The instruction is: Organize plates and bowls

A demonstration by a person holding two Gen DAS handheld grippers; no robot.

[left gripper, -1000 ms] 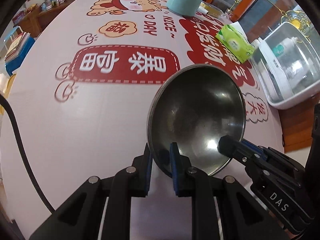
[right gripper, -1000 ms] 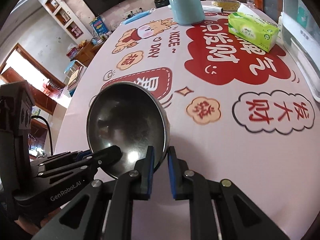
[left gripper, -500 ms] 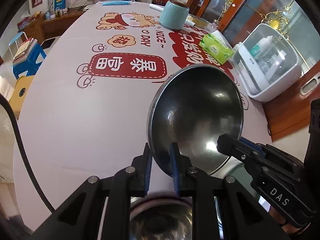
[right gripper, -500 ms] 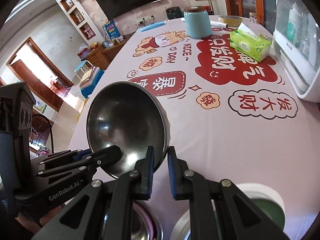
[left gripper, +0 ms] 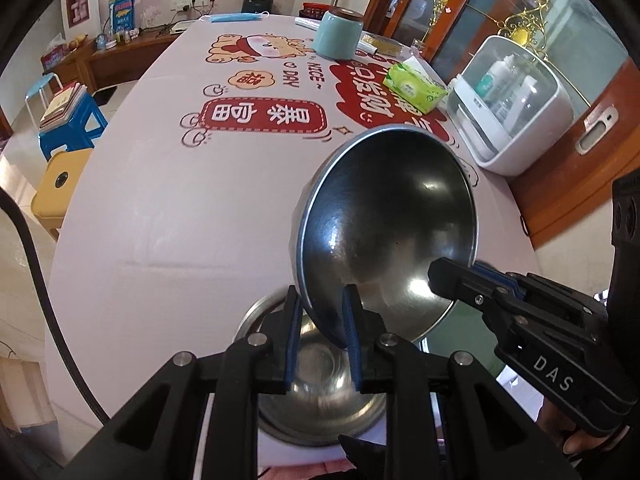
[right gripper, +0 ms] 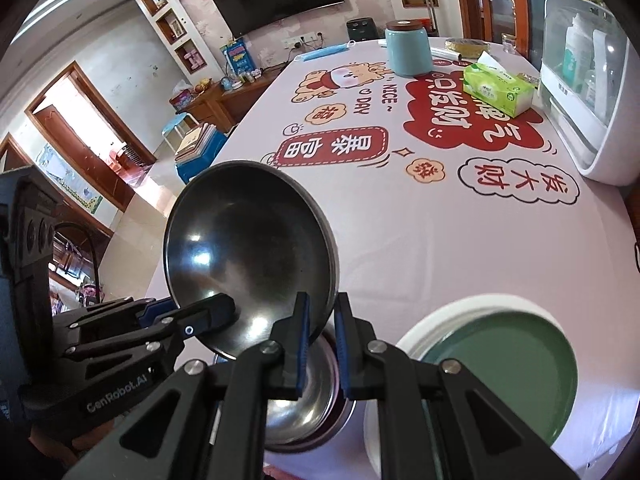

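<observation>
While both grippers clamp the same steel bowl (left gripper: 384, 232), it hangs tilted in the air, its hollow turned toward the cameras.

Left gripper (left gripper: 322, 336): fingers narrow, pinched across the bowl's near rim, one pad inside and one outside. Right gripper (right gripper: 320, 336): same narrow pinch on the opposite rim.

Below and behind the left fingertips sits a second steel bowl (left gripper: 320, 392) on the tablecloth (left gripper: 180, 220). In the right wrist view it appears nested in a pink-edged one, though the fingers hide part of it. Just right of the right fingers lies a green plate (right gripper: 504, 364) on a white plate (right gripper: 404, 344).

Judgement: the held bowl is being carried to the stack beneath; not yet seated.

Risks:
- Two grips on a thin, slick rim. Any pull apart or twist between the hands could slide the steel out of one pad pair.
- Bowl is steeply tilted; lowered without levelling, its lower edge would probably strike the stack's rim and skid it.
- Uneven release: the bowl would drop askew and rock.
</observation>
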